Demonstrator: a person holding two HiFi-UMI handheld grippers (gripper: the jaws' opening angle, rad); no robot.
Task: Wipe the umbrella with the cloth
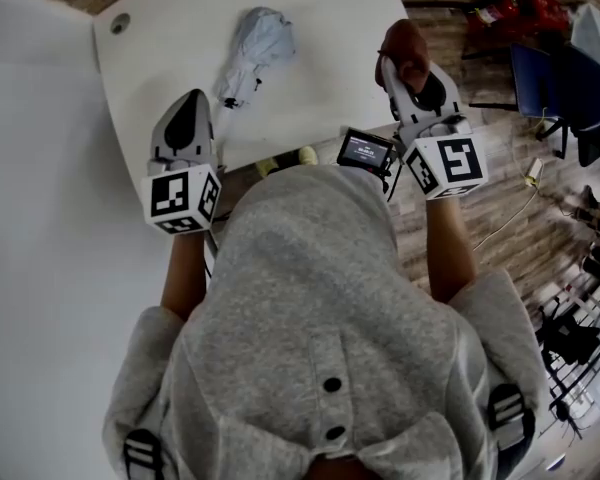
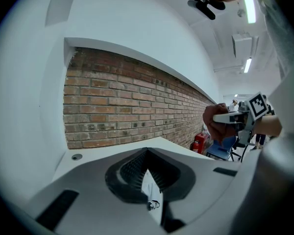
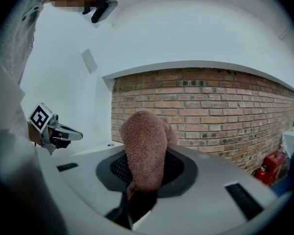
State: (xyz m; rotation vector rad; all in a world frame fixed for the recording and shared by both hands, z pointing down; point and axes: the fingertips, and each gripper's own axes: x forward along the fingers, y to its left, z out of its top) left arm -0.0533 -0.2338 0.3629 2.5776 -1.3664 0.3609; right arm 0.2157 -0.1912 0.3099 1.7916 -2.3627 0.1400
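L gripper [image 1: 191, 100]: jaws closed tight. L gripper view shows only a thin pale sliver in the slit between the pads, can't tell what it is. Nothing clearly held. Held over near-left part of table [image 1: 325, 23], pointing slightly down.

R gripper [image 1: 408, 76]: jaws clamped on cloth [image 1: 405, 43]. Cloth is brownish-red, nubby weave, bunched. R gripper view shows it sticking up out of the pads in a rounded lump, w/ the lower end pinched in the slit. R gripper is held at the table's right edge, above it.

Umbrella [image 1: 254, 50]: folded, pale grey-blue, lying on the white table top w/ dark strap end toward the person. It sits beyond both grippers, nearer L than R, touching neither. Cloth well apart from it.

Other:
- Round grommet [image 1: 120, 23] at far-left corner of table.
- Small screen [image 1: 366, 150] at near edge of table, just beside R gripper's marker cube.
- Person in grey hoodie [image 1: 320, 298], both forearms out.
- Brick wall [image 3: 210, 111] behind table in both gripper views.
- Each gripper shows in the other's view, off to the side.
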